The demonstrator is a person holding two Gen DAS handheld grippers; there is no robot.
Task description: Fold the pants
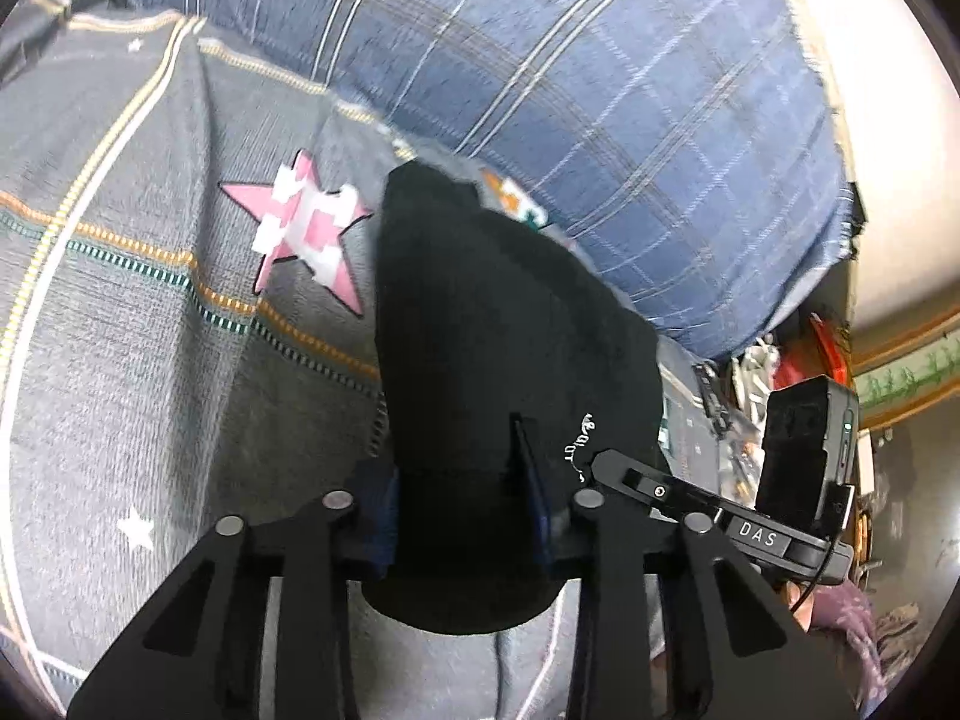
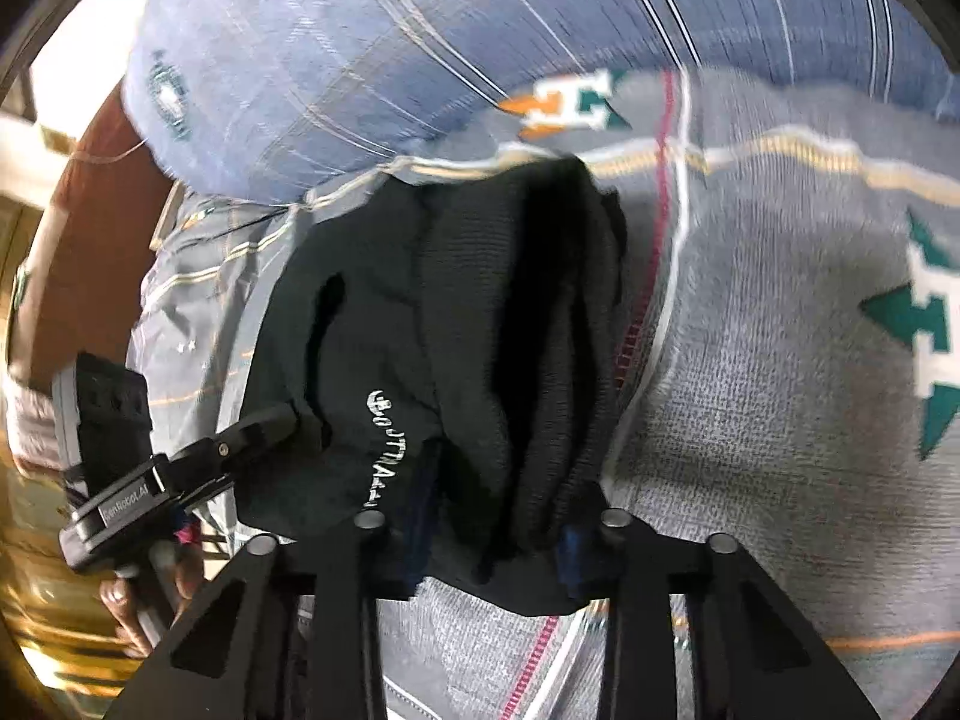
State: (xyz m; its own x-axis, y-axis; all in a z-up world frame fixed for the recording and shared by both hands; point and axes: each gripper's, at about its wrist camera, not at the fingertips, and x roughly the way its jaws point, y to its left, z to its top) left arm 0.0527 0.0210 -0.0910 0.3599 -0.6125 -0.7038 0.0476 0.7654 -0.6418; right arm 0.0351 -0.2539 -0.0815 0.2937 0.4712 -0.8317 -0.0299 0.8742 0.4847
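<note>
Gripping bunched black pants (image 1: 498, 360) above a grey bedspread (image 1: 150, 330), both claws, left (image 1: 468, 516) and right (image 2: 492, 516), pinch thick folds; a loose layer could slide free, spoiling the fold.

Black pants (image 1: 504, 396) bunched between left hand-held gripper (image 1: 468, 516) fingers, above grey star-patterned blanket (image 1: 150, 330).

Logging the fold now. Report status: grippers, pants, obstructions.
Left gripper and right gripper both shut on black pants. Pants bunched, lifted over grey patterned blanket. Blue plaid pillow beyond; nothing blocking.
</note>
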